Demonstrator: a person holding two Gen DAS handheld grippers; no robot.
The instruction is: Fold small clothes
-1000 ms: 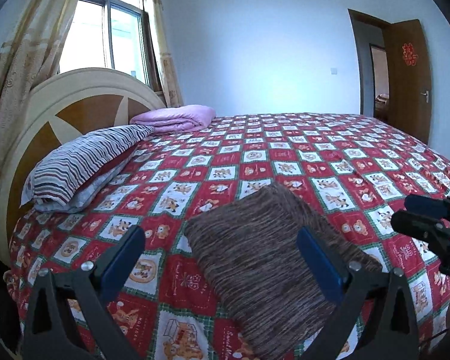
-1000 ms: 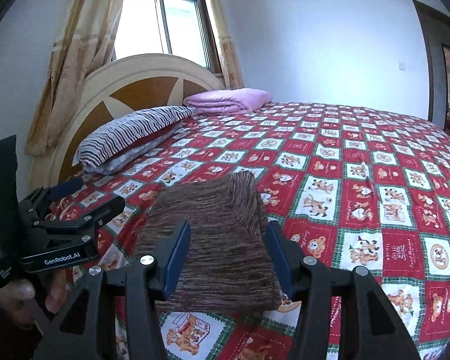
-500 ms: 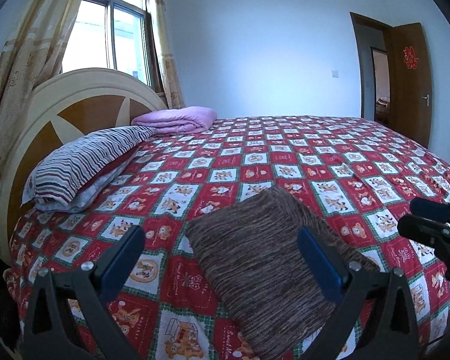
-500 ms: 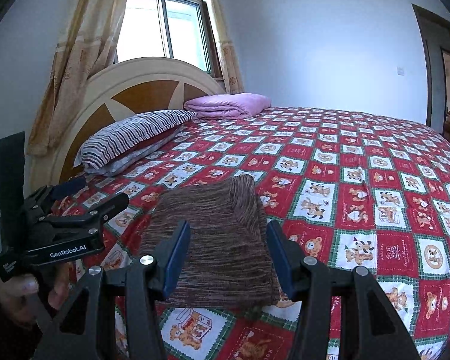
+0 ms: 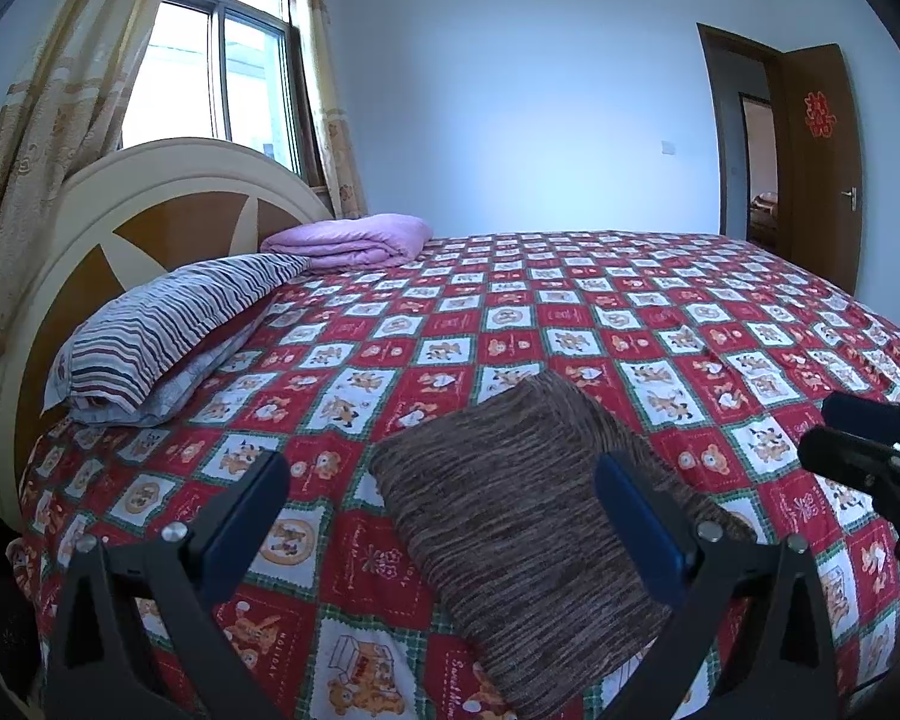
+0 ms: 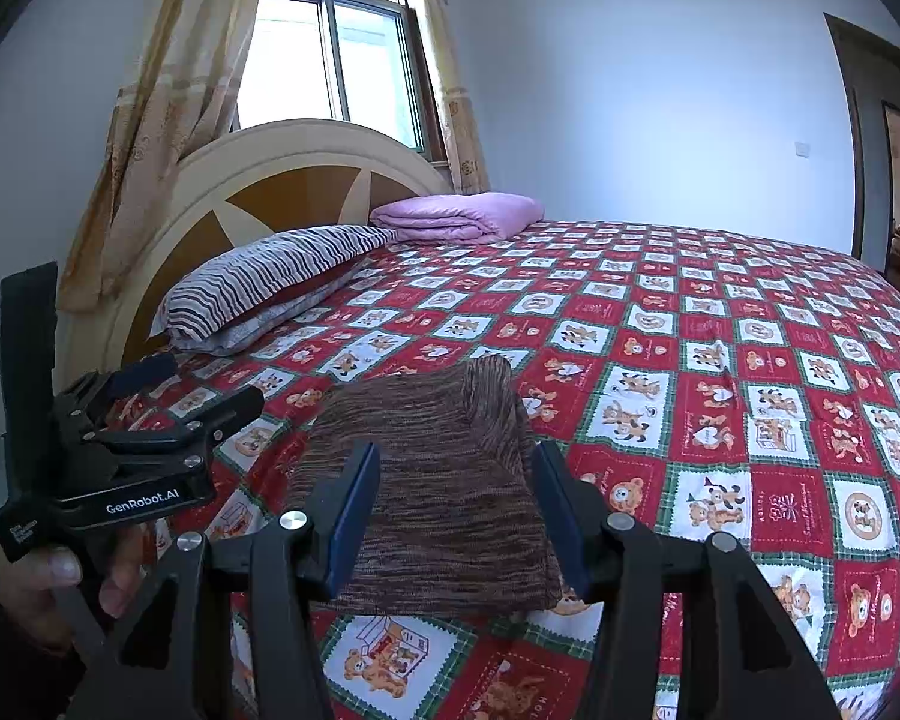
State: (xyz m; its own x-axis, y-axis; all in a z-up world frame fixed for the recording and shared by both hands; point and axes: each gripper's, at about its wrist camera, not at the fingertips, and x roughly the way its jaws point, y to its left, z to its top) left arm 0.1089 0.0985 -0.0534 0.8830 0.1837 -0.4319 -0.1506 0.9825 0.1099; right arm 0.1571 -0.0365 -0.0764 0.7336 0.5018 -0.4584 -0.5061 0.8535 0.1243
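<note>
Left wrist view: left gripper (image 5: 444, 516) fingers spread wide, nothing between the pads; lower corner of the folded brown knit garment (image 5: 528, 516) is cut off behind the right-hand finger (image 5: 642, 516). Garment lies flat on the red teddy-bear patchwork bedspread (image 5: 570, 312), near the bed's front edge. Right gripper (image 5: 870, 456) enters at the frame's right edge, only partly seen here. Right wrist view: right gripper (image 6: 456, 510) jaws released, held apart above the garment (image 6: 444, 480), pads not touching it; near edge of the garment is screened by the fingers. Left gripper (image 6: 150, 420) seen side-on, body marked "GenRobot.AI"; a smaller label below it is unreadable; hand (image 6: 54, 588) grips its handle. Bedspread squares carry small print, "HOLIDAY" legible near the front edge. Striped pillow (image 5: 168, 330) and folded lilac blanket (image 5: 354, 240) sit by the headboard (image 5: 150, 198). Door (image 5: 816, 162) bears a red paper emblem
</note>
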